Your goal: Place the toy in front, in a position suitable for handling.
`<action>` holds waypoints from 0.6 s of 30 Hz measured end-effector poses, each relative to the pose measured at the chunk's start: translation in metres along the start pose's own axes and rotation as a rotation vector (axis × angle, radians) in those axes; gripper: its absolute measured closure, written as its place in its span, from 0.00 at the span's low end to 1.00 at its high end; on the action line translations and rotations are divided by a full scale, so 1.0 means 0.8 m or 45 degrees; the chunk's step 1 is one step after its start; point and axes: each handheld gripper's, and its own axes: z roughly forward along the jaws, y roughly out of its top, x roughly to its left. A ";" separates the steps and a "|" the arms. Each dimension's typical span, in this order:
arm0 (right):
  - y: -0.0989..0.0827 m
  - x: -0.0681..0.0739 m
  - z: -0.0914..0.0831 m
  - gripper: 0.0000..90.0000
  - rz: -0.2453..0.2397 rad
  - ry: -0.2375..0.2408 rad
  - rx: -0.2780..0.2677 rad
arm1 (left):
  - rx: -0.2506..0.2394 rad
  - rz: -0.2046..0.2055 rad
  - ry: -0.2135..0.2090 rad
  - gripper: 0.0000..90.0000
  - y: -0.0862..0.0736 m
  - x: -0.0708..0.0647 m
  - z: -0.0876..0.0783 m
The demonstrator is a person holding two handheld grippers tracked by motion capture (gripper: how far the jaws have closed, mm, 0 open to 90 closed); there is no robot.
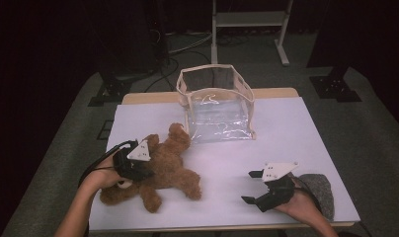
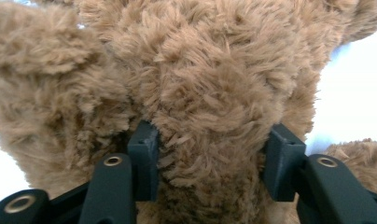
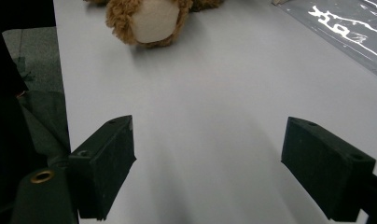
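Fur filled the gap between the pads of our left gripper [image 2: 210, 163], which we had clamped on the teddy bear [image 1: 160, 165]. It lay on the white table [image 1: 286, 133] at about eight o'clock from the centre, with its head toward the clear bag [image 1: 217, 106] standing at twelve o'clock. Our right gripper [image 1: 252, 186] rested at four o'clock, its jaws spread wide over bare tabletop and holding nothing, well apart from the bear.

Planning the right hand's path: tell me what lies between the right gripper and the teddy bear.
Bare white table between right gripper and teddy bear, per the high view.
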 end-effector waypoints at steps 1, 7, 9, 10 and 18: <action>0.000 0.000 0.000 0.18 0.000 0.000 0.001 | 0.008 -0.010 0.001 0.54 0.001 0.001 0.000; 0.001 0.001 0.001 0.18 0.001 0.000 0.006 | 0.024 -0.032 -0.001 0.55 0.003 0.002 0.002; 0.001 0.001 0.001 0.18 -0.001 0.000 0.006 | 0.025 -0.036 -0.001 0.55 0.003 0.002 0.002; 0.001 0.001 0.001 0.18 -0.001 0.000 0.006 | 0.026 -0.038 -0.002 0.55 0.003 0.002 0.002; 0.001 0.002 0.001 0.18 -0.006 0.002 0.005 | 0.027 -0.024 -0.014 0.52 0.003 0.002 0.003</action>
